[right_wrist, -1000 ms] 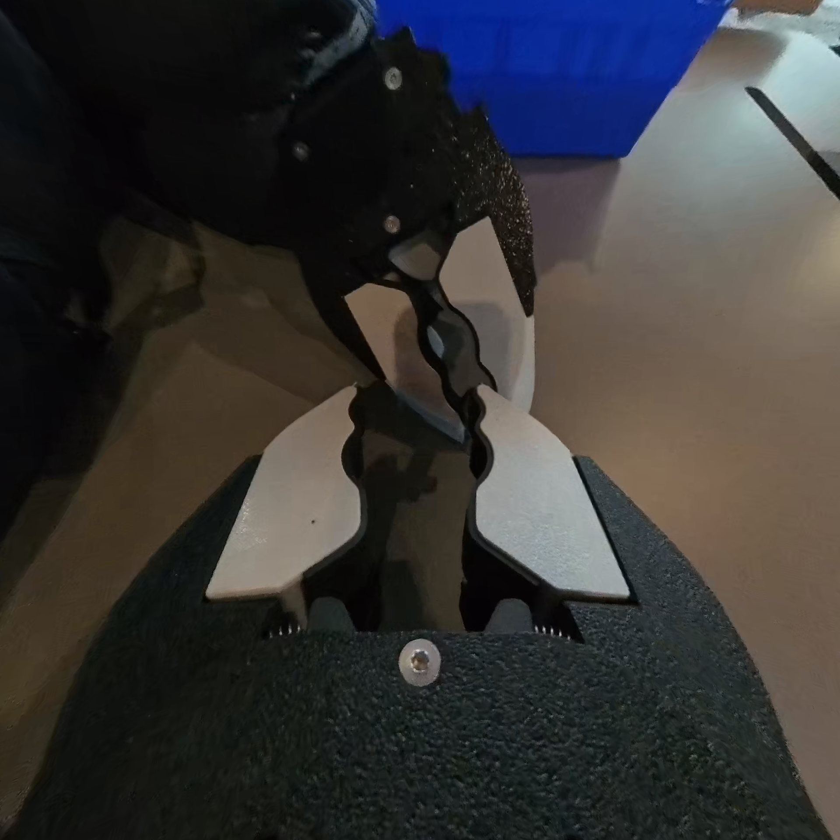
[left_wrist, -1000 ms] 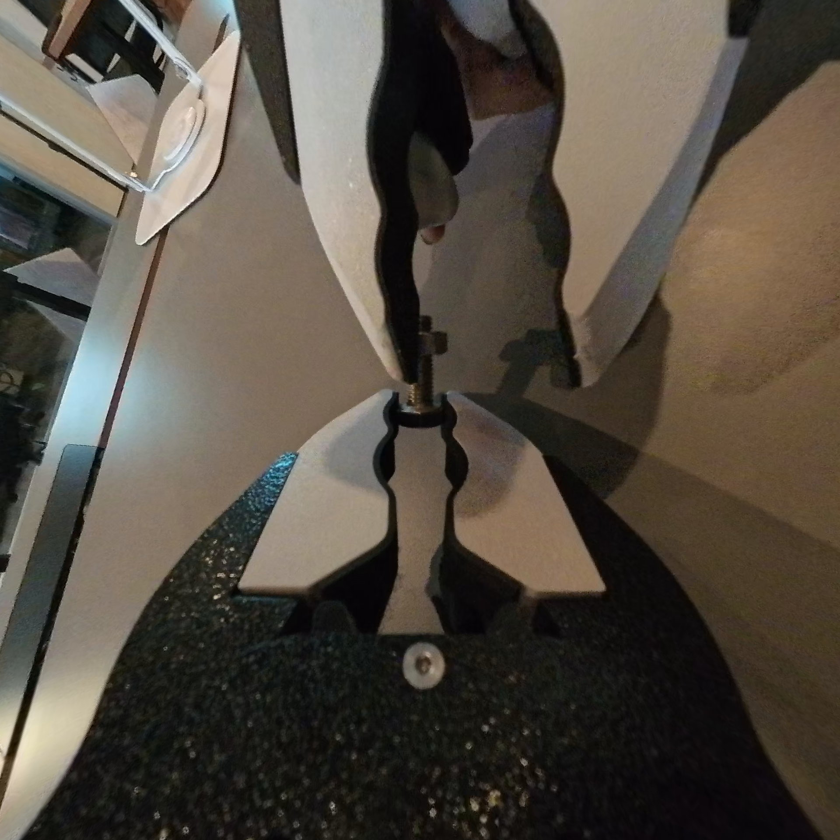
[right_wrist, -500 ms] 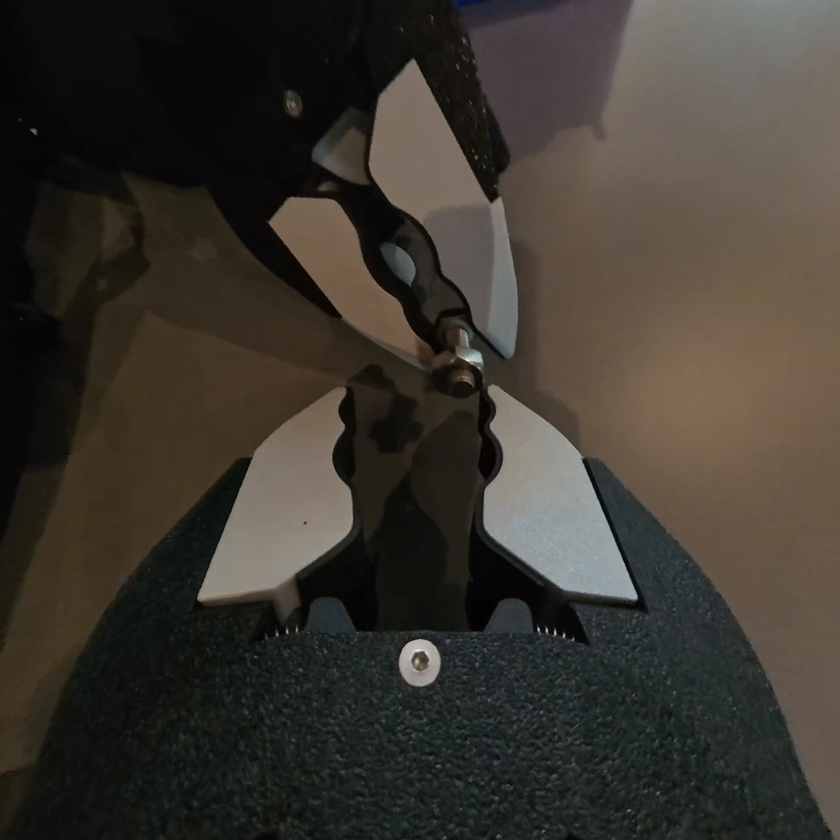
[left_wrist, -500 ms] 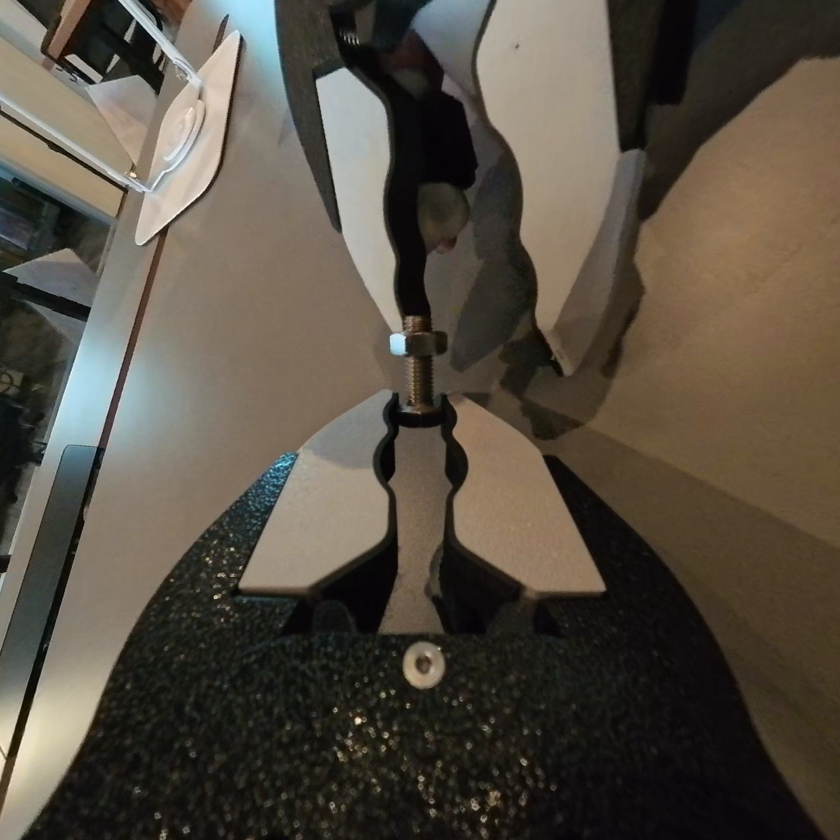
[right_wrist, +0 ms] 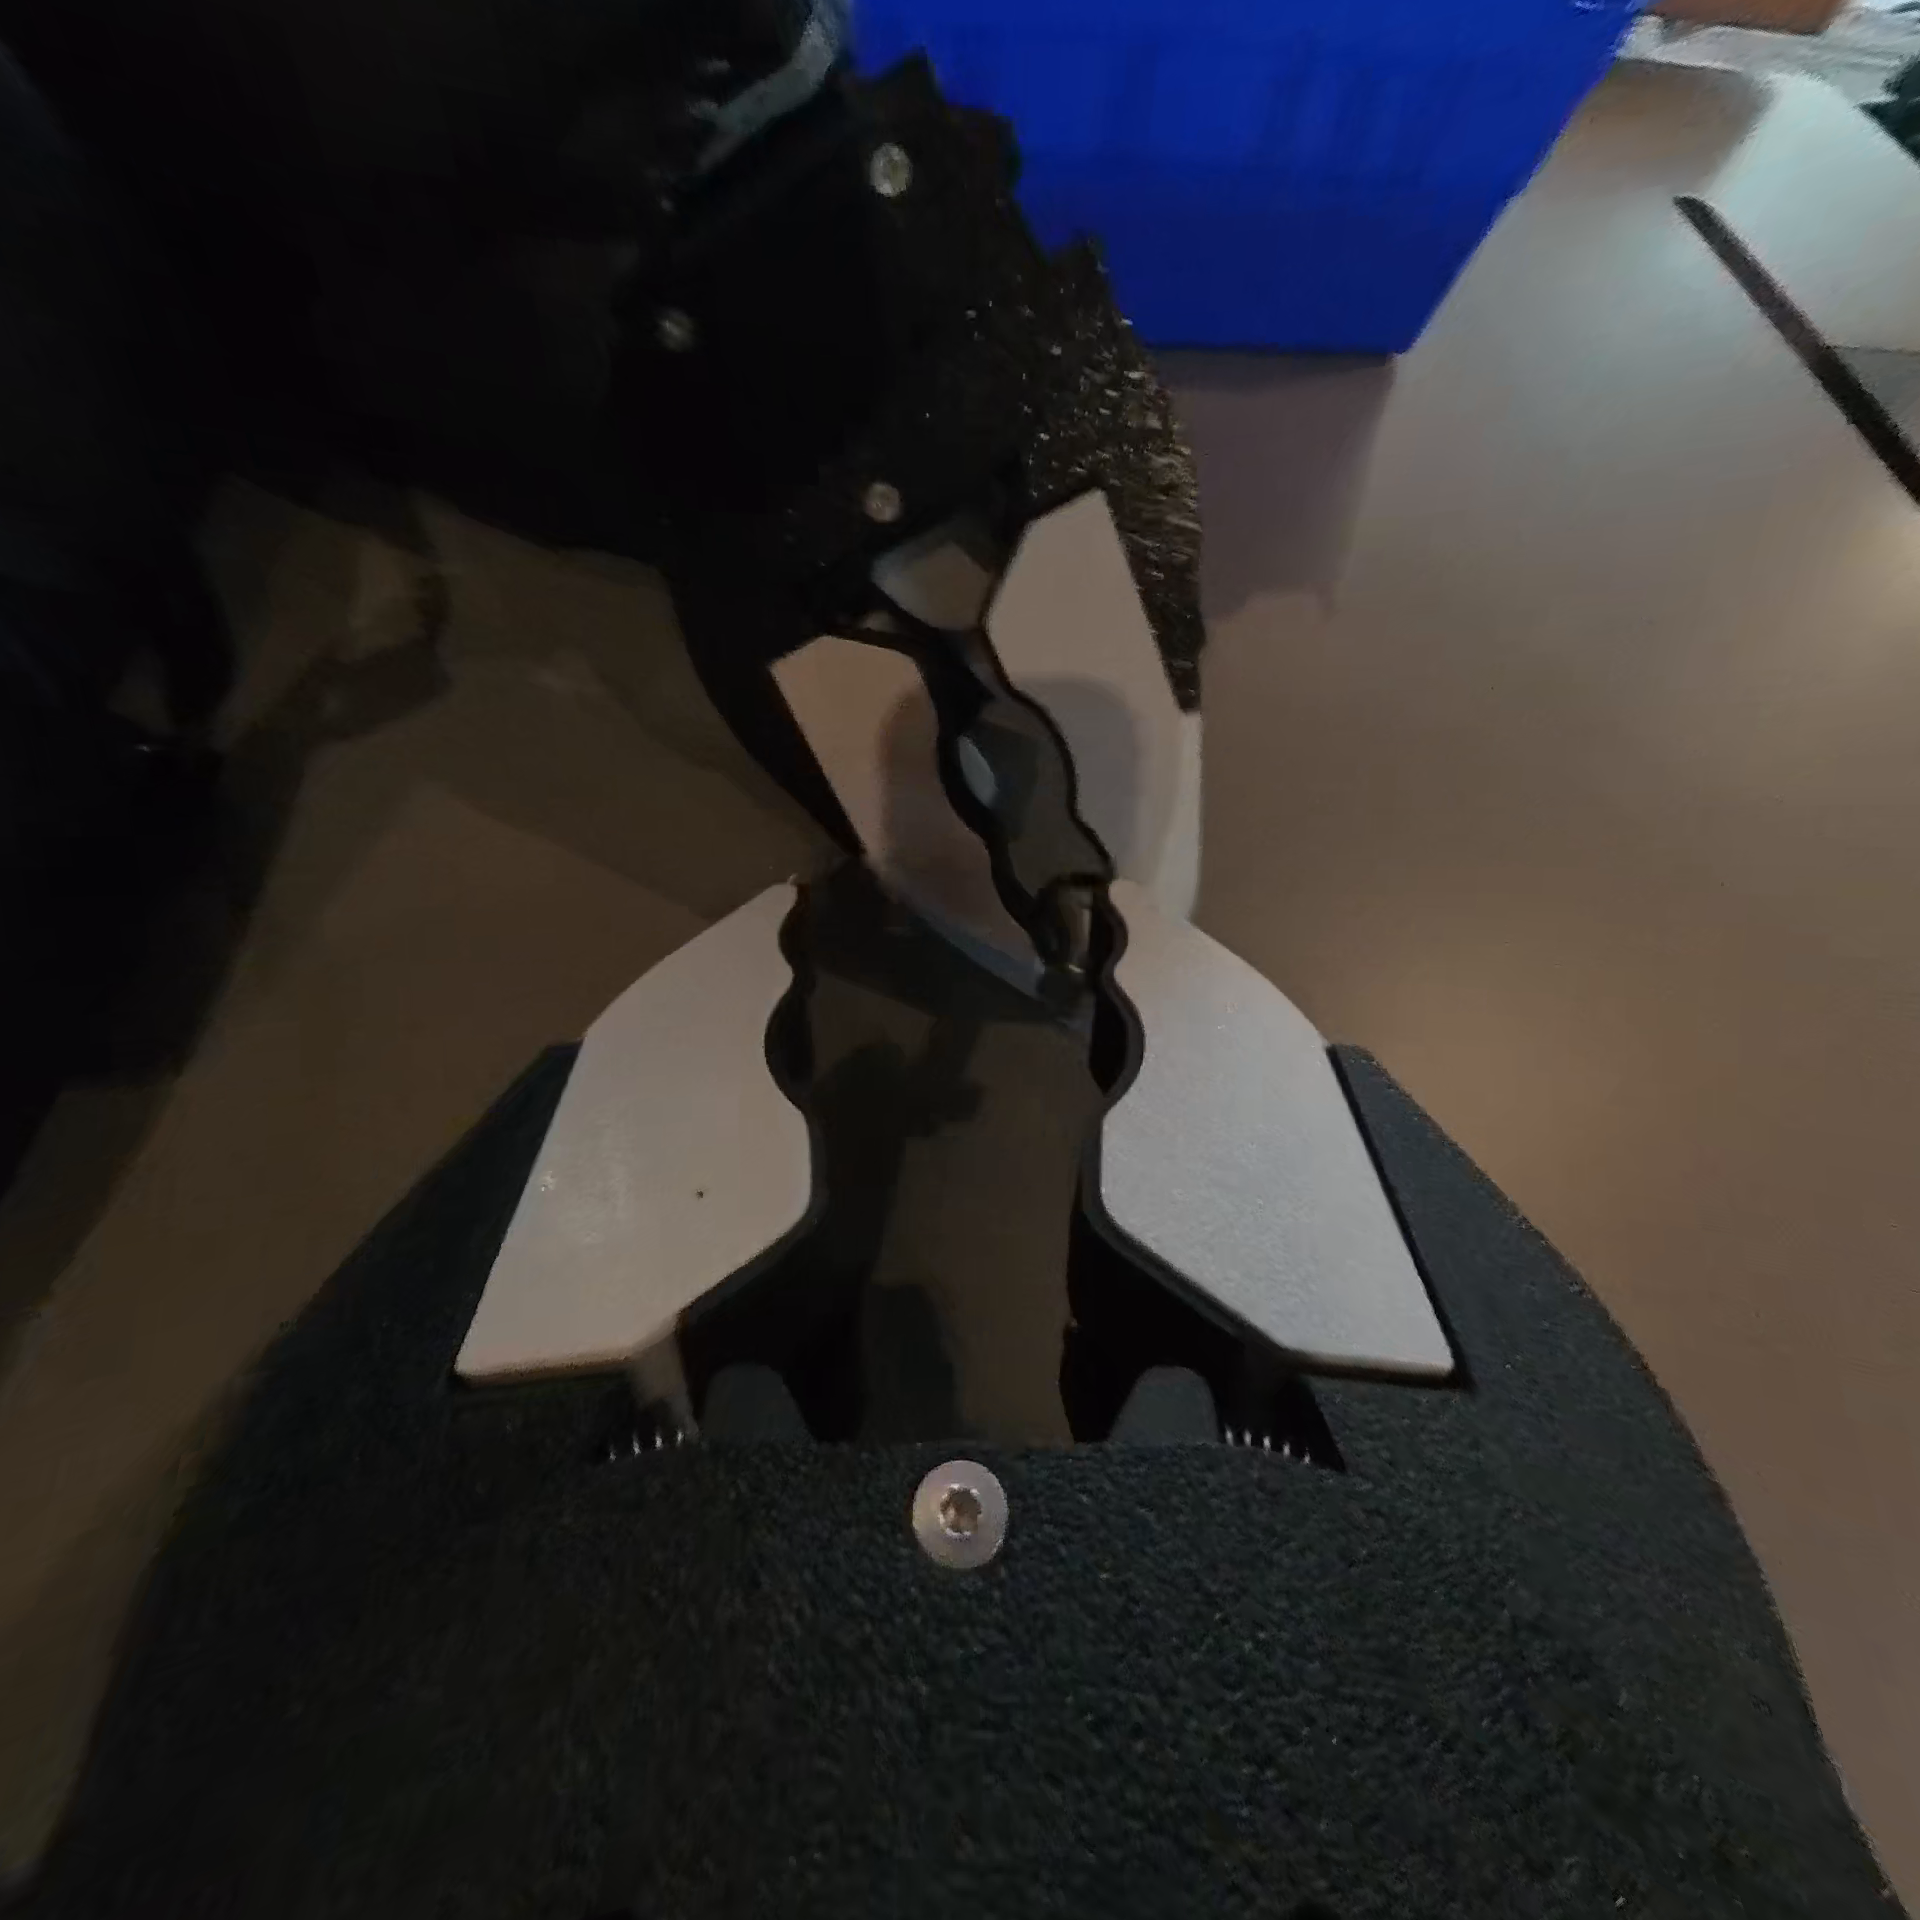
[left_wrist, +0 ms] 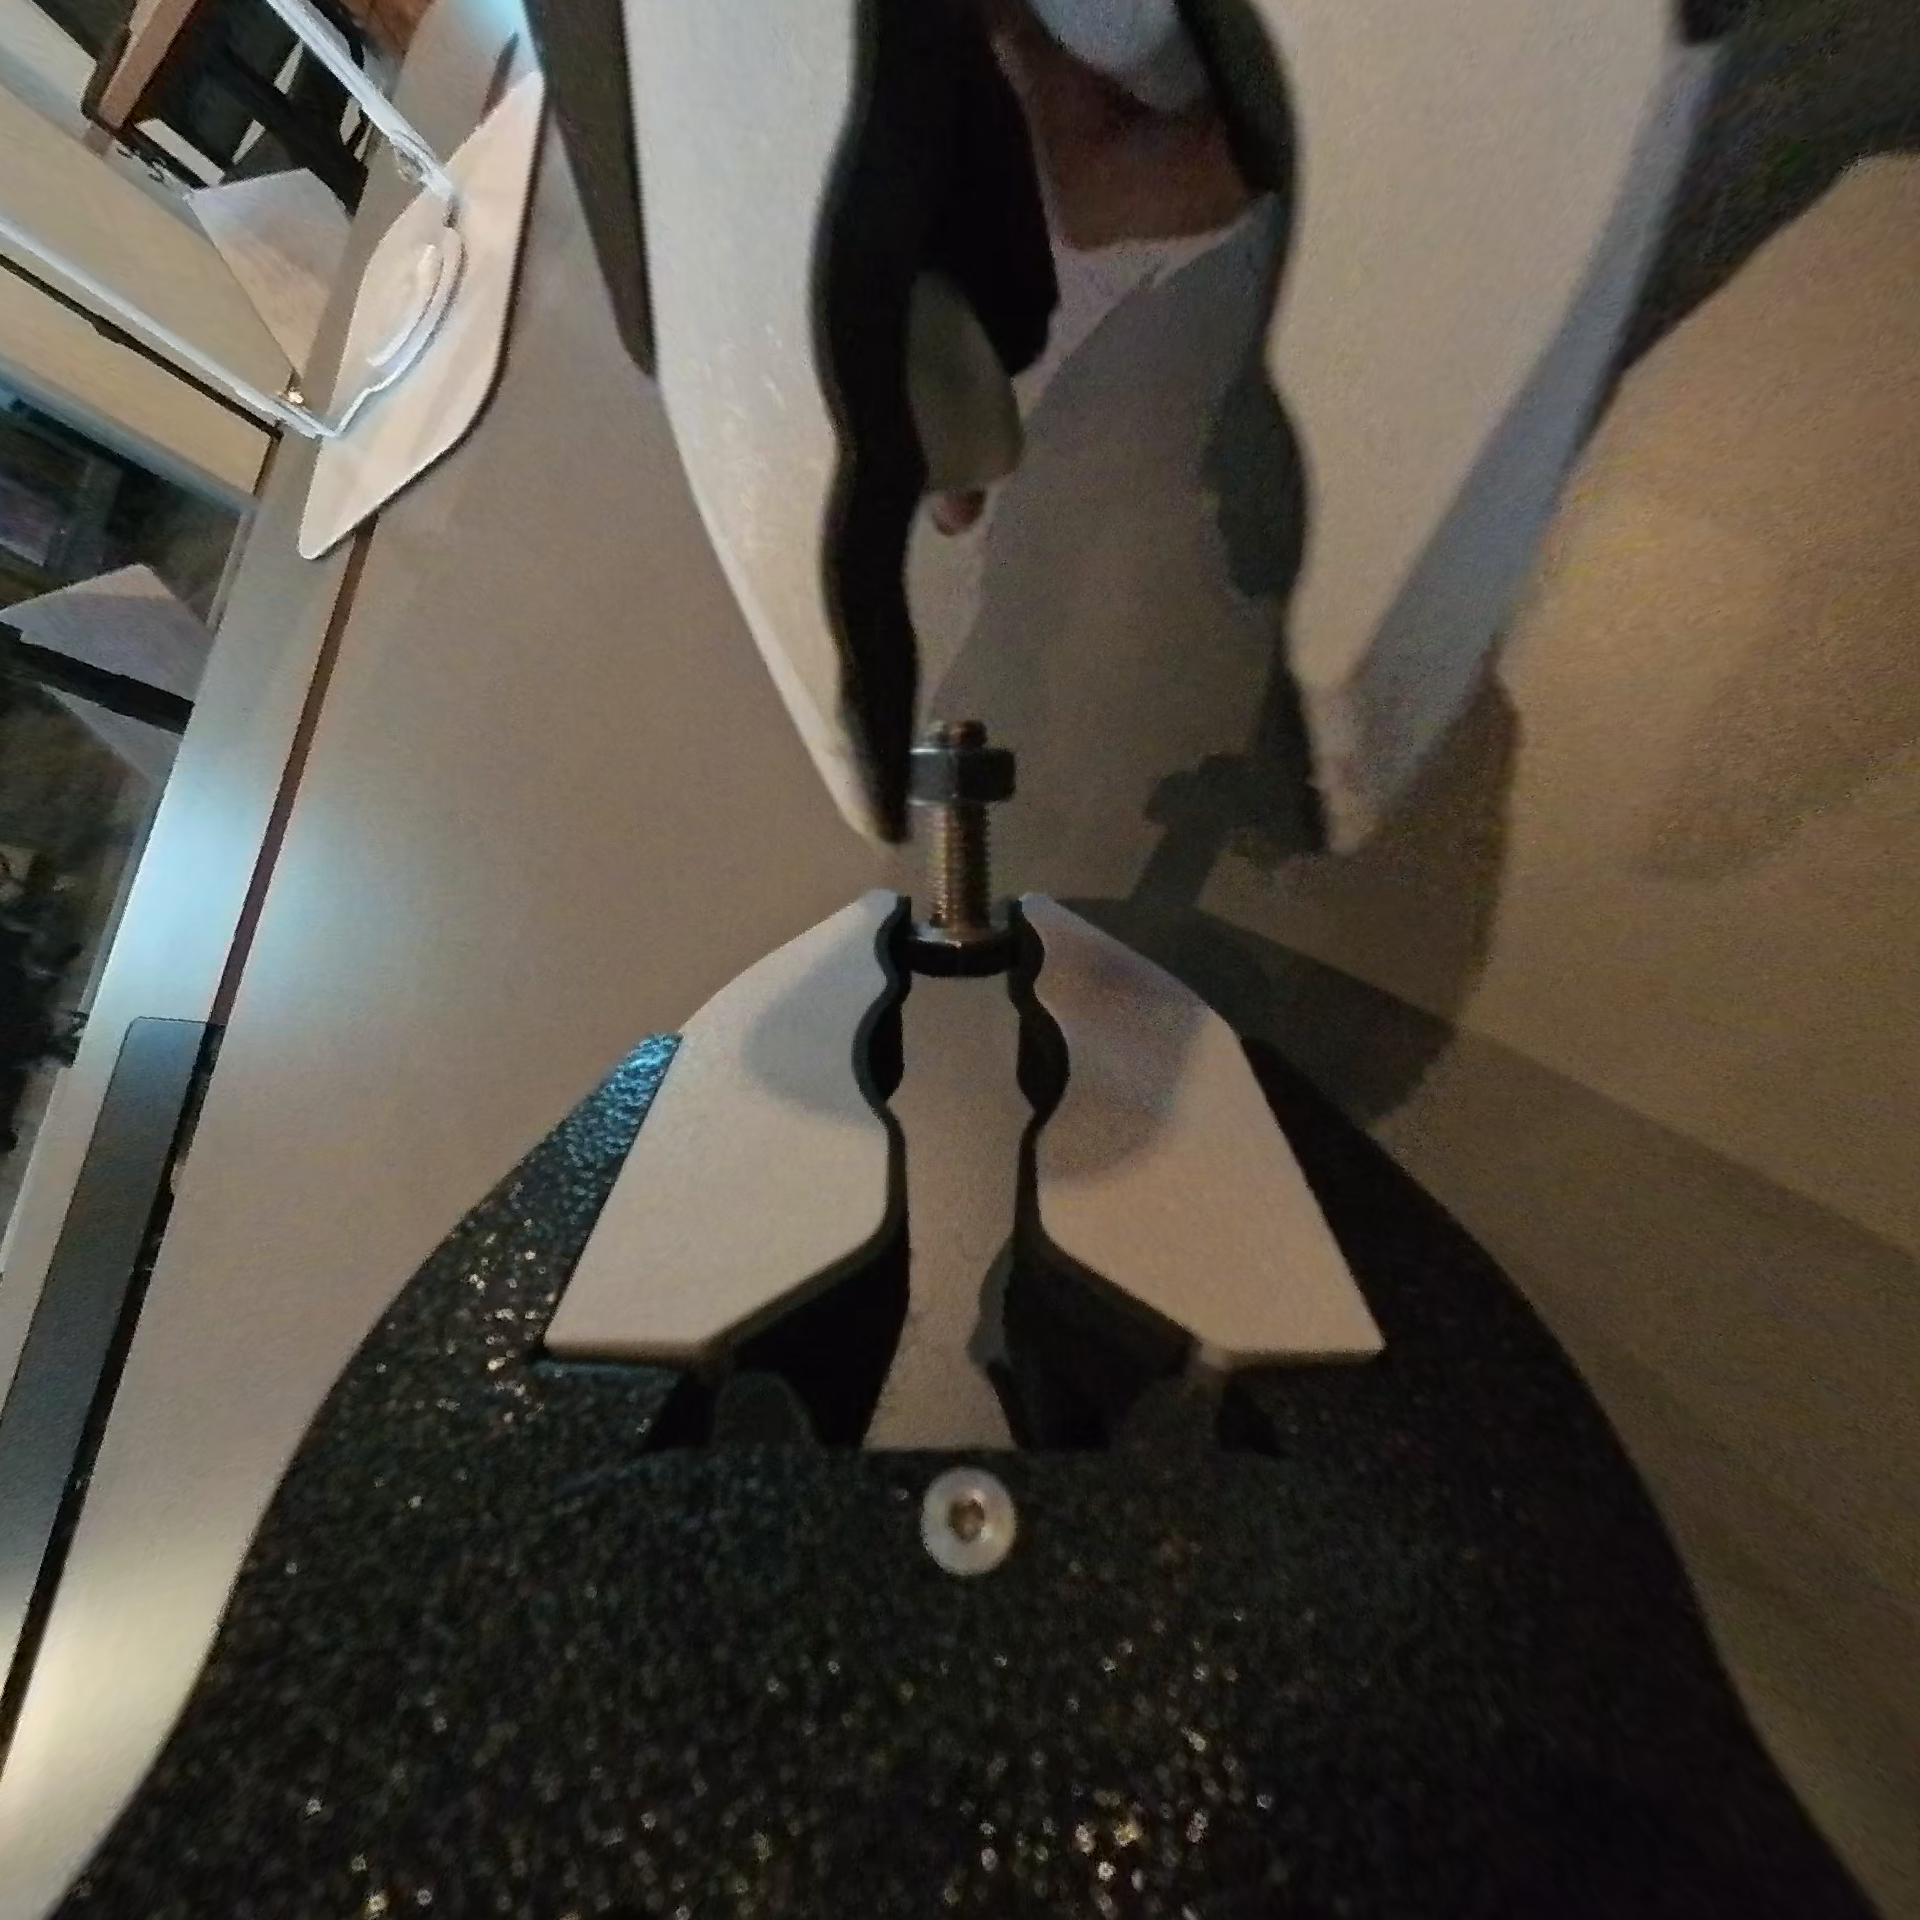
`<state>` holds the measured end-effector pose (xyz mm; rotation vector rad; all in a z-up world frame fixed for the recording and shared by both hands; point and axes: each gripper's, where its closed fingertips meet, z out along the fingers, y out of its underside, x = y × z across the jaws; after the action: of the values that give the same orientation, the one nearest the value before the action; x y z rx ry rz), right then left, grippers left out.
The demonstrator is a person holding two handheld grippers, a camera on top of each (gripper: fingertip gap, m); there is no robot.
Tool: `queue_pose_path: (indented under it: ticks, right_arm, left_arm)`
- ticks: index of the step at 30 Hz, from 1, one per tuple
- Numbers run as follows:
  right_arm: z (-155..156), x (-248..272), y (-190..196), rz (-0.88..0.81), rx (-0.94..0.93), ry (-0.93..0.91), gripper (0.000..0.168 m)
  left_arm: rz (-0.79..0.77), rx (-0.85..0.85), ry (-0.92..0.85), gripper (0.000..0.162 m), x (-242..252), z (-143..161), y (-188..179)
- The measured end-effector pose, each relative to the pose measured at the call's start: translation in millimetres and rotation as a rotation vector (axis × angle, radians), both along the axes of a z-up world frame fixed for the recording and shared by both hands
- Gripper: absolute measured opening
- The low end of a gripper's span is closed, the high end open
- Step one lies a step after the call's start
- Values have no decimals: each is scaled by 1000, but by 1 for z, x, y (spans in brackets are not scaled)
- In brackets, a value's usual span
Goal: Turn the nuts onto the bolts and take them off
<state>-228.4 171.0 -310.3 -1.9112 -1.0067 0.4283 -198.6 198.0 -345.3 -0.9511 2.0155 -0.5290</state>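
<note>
In the left wrist view my left gripper (left_wrist: 956,925) is shut on the head of a steel bolt (left_wrist: 956,878) that points away from it. A hex nut (left_wrist: 961,774) sits near the bolt's far end. My right gripper (left_wrist: 1112,831) comes in from above, open wide, and one of its fingers (left_wrist: 790,582) lies against the nut's left side. In the right wrist view my right gripper (right_wrist: 956,914) is open. The left gripper (right_wrist: 1081,904) reaches in from the upper left, and the dark bolt (right_wrist: 1075,940) lies beside the right gripper's right finger (right_wrist: 1226,1122).
A blue bin (right_wrist: 1195,156) stands on the tan table (right_wrist: 1558,831) at the far side. A clear plastic stand (left_wrist: 384,260) is at the back left, near the table's metal edge (left_wrist: 166,1039). A dark slot (right_wrist: 1787,312) crosses the table at the right. Tip to tip, the grippers are about 5 centimeters apart.
Half a second ago the right gripper had rolled and drawn back from the nut. It has swung back so one finger lies against the nut again. The left gripper has held the bolt still.
</note>
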Motion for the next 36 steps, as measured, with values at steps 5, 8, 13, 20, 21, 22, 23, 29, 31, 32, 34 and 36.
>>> queue_pose_path:
  ticks: [5,8,13,20,21,22,23,29,31,32,34,36]
  right_arm:
    - [-19,31,4,-131,-144,-33,56]
    - [-37,29,-3,-115,-269,-36,57]
    - [-36,14,-4,-61,-250,-22,56]
    - [-21,6,2,-50,-139,8,60]
    - [-19,5,2,-46,-120,6,61]
    - [-17,4,2,-40,-104,2,62]
    - [-15,2,2,-32,-86,2,63]
    - [-4,-4,-4,32,-10,-14,54]
    - [-5,10,2,-39,-5,-39,54]
    - [-7,17,4,-68,-27,-43,55]
    - [-17,26,5,-109,-100,-51,57]
    - [-29,29,2,-114,-178,-61,58]
  left_arm:
    - [-1,5,1,17,0,0,0]
    - [-1,4,0,17,0,0,0]
    - [-2,8,1,17,0,-1,0]
    - [-8,17,3,17,0,-1,-1]
    - [-10,20,2,17,-1,-1,-2]
    - [-12,21,2,17,-1,-1,-2]
    - [-13,21,2,17,-1,-1,-2]
    - [-4,-13,2,17,-1,-1,-2]
    - [-3,-16,2,17,-1,-1,-1]
    - [-4,-14,2,17,-1,-1,-1]
    - [-4,-8,3,17,-1,-1,-1]
    - [-5,-5,3,17,-1,-1,-1]
